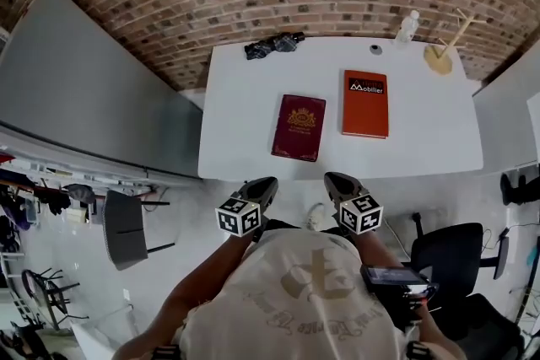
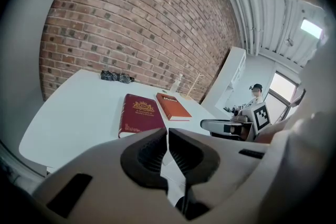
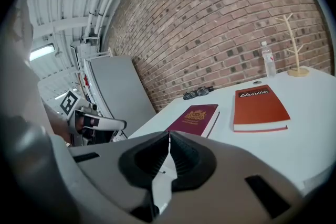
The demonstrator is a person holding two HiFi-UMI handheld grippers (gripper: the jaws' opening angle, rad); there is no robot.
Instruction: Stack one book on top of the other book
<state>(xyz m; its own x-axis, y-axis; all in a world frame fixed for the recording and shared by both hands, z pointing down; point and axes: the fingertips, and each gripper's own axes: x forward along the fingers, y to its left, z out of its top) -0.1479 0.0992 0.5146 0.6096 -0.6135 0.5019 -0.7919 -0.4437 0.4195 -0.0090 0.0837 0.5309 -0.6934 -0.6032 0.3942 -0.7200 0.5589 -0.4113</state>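
My left gripper (image 1: 267,184) has its jaws pressed together, nothing between them. Right gripper (image 1: 336,180) is the same, empty. Both hang off the white table (image 1: 422,149) at its 6 o'clock edge. Maroon book (image 1: 299,127) lies flat mid-table, 12 o'clock from my left gripper. Orange book (image 1: 365,104) lies flat at its 2 o'clock, apart, not stacked.

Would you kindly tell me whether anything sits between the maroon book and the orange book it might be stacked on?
Nothing visible does: only bare white table separates the maroon book from the orange book lying beside it.
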